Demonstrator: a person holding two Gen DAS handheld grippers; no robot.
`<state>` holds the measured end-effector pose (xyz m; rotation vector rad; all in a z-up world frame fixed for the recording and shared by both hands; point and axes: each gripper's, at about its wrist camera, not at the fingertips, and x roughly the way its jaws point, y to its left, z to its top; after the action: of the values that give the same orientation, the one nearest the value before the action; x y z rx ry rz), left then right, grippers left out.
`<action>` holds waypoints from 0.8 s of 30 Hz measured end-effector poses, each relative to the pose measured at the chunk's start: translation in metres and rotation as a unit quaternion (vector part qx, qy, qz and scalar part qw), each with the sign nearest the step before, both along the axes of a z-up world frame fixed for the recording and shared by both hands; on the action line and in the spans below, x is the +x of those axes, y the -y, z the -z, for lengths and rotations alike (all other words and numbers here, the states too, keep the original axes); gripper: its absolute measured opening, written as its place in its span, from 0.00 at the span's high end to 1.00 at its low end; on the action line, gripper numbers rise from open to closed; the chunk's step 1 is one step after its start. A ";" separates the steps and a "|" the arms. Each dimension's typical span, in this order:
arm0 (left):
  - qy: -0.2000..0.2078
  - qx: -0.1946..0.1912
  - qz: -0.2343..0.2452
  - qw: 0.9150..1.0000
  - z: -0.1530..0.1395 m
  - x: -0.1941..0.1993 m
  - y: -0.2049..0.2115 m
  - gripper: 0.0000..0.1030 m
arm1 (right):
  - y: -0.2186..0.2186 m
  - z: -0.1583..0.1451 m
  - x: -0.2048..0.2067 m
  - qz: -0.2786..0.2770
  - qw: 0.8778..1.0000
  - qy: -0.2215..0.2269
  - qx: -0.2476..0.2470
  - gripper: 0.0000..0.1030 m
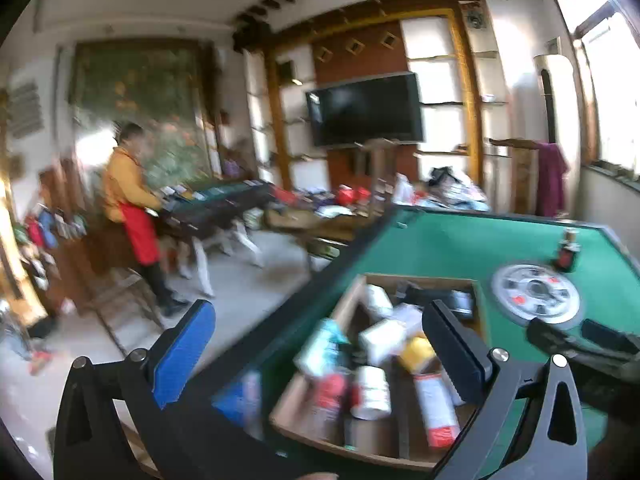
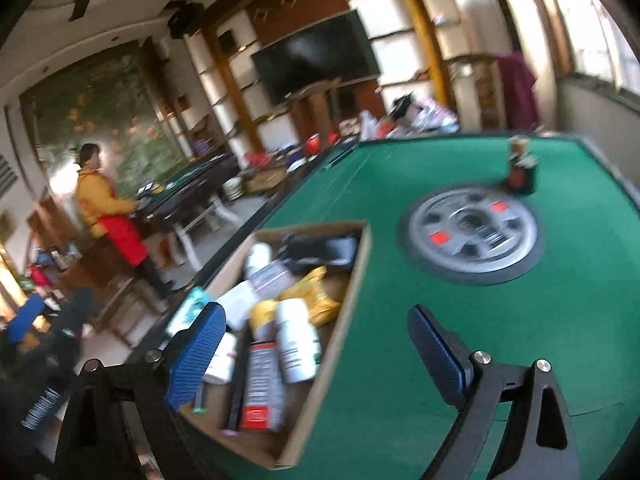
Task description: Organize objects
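Observation:
A shallow cardboard box (image 1: pixel 352 300) (image 2: pixel 340 312) lies on the green felt table (image 1: pixel 440 244) (image 2: pixel 520 320), near its left edge. It holds several jumbled items: white bottles (image 1: pixel 372 392) (image 2: pixel 298 340), a yellow packet (image 2: pixel 316 296), a red-and-white tube (image 1: pixel 436 412) (image 2: pixel 260 388) and dark items at the far end. My left gripper (image 1: pixel 316 344) is open and empty above the box's near left part. My right gripper (image 2: pixel 316 344) is open and empty above the box's near right side. A small dark bottle (image 1: pixel 566 252) (image 2: pixel 520 170) stands upright at the far right.
A round grey dial (image 1: pixel 536 292) (image 2: pixel 472 232) is set in the table's middle. The right gripper's black body (image 1: pixel 584 344) shows at the right of the left wrist view. A person in yellow with a red apron (image 1: pixel 132 200) (image 2: pixel 108 212) stands at another table. Cluttered furniture lies beyond.

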<state>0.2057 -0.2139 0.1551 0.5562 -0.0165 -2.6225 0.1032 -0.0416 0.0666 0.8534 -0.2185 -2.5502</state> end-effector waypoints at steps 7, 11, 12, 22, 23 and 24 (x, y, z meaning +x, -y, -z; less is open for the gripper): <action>0.034 -0.007 -0.013 0.999 0.008 -0.005 -0.005 0.00 | -0.008 0.014 0.004 0.020 0.998 -0.008 0.052 0.05; 0.040 0.004 -0.017 0.999 0.010 -0.006 -0.002 0.00 | 0.002 0.021 0.009 0.015 0.995 -0.022 0.093 0.05; 0.044 0.007 -0.018 0.999 0.012 -0.008 -0.001 0.00 | 0.005 0.021 0.012 0.014 0.994 -0.030 0.107 0.05; 0.066 0.041 -0.034 0.996 0.030 -0.012 0.021 0.00 | 0.038 0.021 0.031 0.002 0.978 -0.085 0.189 0.00; 0.067 0.042 -0.035 0.996 0.031 -0.012 0.023 0.00 | 0.040 0.021 0.032 0.000 0.978 -0.084 0.192 0.00; 0.067 0.043 -0.036 0.996 0.032 -0.011 0.025 0.00 | 0.043 0.023 0.032 -0.003 0.977 -0.082 0.197 0.00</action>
<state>0.1943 -0.2386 0.1230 0.7476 0.0726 -2.5213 0.1348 -0.0850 0.0437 0.7674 0.3509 -2.6846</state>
